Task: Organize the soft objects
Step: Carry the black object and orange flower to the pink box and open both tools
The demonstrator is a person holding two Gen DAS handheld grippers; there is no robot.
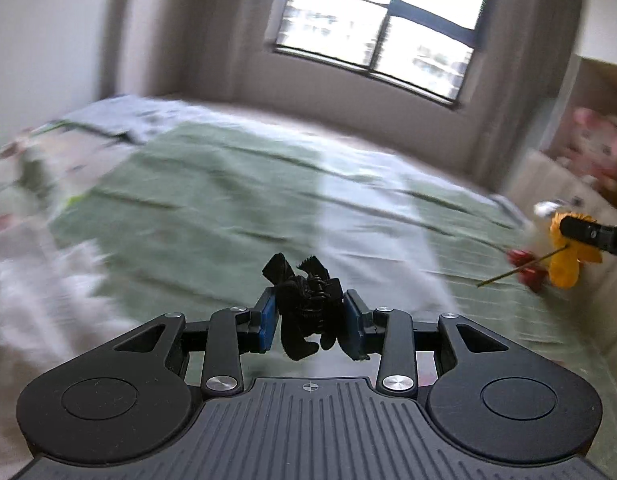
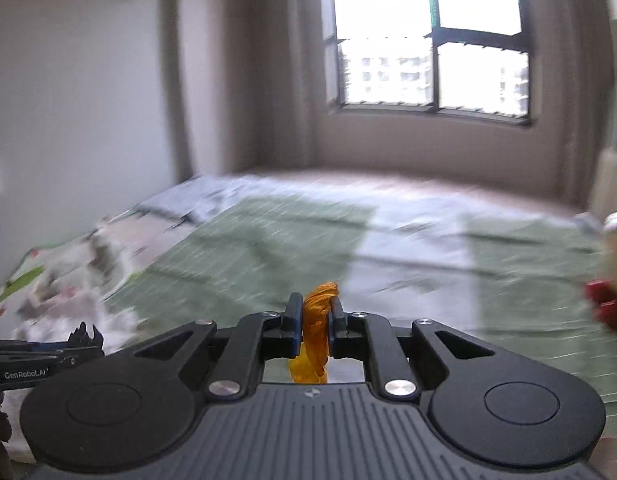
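Note:
My left gripper [image 1: 310, 312] is shut on a crumpled black soft item [image 1: 306, 308], held above the green bed cover [image 1: 228, 208]. My right gripper [image 2: 313, 320] is shut on an orange soft item [image 2: 314, 336] that hangs down between its fingers. In the left wrist view the right gripper [image 1: 588, 234] shows at the far right, with the orange item [image 1: 566, 264] and a thin stick hanging from it. In the right wrist view the left gripper [image 2: 86, 338] shows at the lower left with the black item's frayed tips.
A floral quilt [image 2: 68, 280] is bunched on the bed's left side. A red object [image 2: 606, 306] lies at the bed's right edge. A cardboard box [image 1: 568, 184] with a pink plush toy [image 1: 596, 148] stands right of the bed. A window [image 2: 432, 40] is behind.

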